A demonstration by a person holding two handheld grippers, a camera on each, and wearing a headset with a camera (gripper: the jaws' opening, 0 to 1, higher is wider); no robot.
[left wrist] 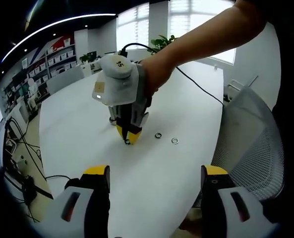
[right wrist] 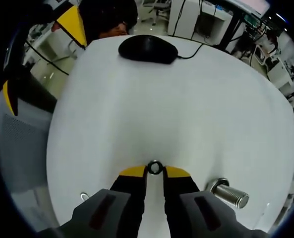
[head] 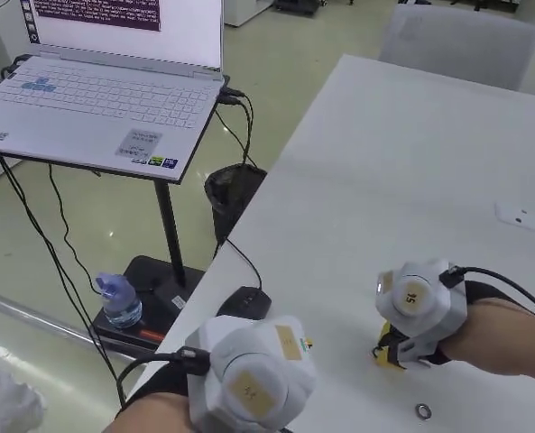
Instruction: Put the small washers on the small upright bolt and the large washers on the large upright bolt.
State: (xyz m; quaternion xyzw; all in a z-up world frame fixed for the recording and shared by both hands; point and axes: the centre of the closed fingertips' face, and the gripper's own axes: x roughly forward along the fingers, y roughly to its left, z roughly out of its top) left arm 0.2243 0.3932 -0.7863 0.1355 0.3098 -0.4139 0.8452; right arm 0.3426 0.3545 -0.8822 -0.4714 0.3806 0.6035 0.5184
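We judge this to be the pick-up step. The right gripper (right wrist: 154, 173) has its jaws pinched on a washer (right wrist: 154, 167), tips down at the table (right wrist: 186, 99), and we cannot tell whether the ring has left the surface. The next move is a short carry to the bolt (right wrist: 229, 194) just beside the jaws, on their far side as we read it, then lowering the hole squarely over the tip. The left gripper (left wrist: 155, 172) hangs to the left with its jaws wide apart, holding nothing. One loose washer (left wrist: 158, 135) and a second loose washer (left wrist: 175, 141) lie on the near side. The bolt sits close to the picture's edge and is distorted, so we cannot say whether it is the small one or the large one, or how big the washer is.
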